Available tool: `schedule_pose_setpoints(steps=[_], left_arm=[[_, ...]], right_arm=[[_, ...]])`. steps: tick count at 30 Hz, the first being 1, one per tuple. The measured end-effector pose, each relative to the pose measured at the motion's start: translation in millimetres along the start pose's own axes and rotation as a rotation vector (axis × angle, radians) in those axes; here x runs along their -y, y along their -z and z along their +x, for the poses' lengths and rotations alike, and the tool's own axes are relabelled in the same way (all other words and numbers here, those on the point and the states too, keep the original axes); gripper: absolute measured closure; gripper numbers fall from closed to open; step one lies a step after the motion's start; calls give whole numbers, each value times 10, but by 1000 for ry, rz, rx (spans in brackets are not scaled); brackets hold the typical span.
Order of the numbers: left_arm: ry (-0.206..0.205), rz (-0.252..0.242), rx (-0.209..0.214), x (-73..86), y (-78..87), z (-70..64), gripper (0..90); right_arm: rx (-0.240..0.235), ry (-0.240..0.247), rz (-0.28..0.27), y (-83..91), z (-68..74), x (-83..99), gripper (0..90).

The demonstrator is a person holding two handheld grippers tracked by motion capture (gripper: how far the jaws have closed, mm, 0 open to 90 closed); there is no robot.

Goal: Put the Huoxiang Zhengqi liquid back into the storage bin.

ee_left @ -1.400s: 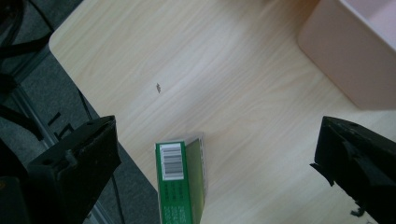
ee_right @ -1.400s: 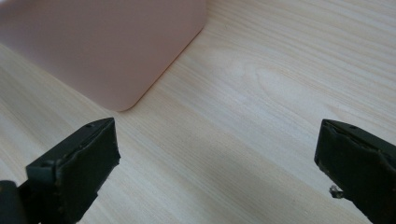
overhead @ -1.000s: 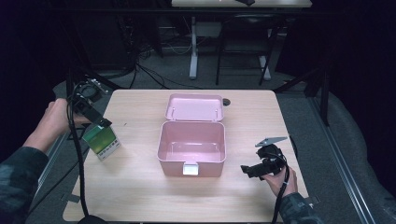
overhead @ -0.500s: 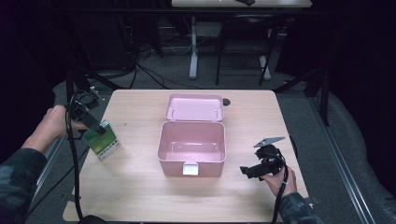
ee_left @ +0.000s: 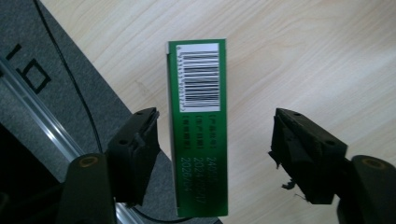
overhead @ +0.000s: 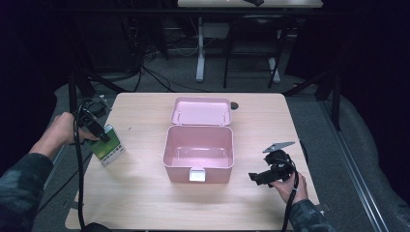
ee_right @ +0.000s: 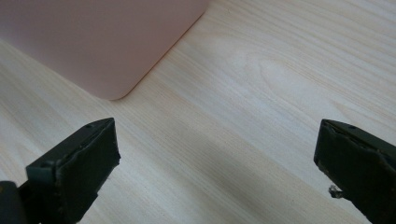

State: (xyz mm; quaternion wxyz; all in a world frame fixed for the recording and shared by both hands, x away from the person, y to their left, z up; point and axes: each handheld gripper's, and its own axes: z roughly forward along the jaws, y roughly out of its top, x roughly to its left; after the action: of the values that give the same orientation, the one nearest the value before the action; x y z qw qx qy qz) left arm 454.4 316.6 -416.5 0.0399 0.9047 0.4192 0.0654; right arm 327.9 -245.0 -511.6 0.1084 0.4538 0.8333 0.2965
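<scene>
Box (ee_left: 200,126) lengthwise between tongs (ee_left: 215,149), seemingly.

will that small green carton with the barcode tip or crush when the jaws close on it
The small green cardboard carton looks light and flat-sided, so the open left gripper should hold it without slipping. It seems thin-walled, so a hard squeeze might dent it. Near the wooden table edge, a nudge could push it off.

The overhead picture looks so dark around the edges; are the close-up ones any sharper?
High view: light falls on the pale wooden table, the room around it nearly black. Left gripper view: the green cardboard box shows a crisp barcode, its small print blurred. Right gripper view: the pink plastic box looks soft, wood grain clear.
</scene>
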Motion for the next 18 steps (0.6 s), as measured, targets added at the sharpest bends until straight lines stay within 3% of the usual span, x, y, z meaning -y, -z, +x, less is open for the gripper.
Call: schedule_pose_setpoints(steps=[8,18], left_arm=[[10,-3,-2,9,-53,40,467],[-10,47,0,-45,-117,26,586]], right_arm=[[3,13,8,-10,-4,0,0],[6,19,18,-12,10,-2,0]])
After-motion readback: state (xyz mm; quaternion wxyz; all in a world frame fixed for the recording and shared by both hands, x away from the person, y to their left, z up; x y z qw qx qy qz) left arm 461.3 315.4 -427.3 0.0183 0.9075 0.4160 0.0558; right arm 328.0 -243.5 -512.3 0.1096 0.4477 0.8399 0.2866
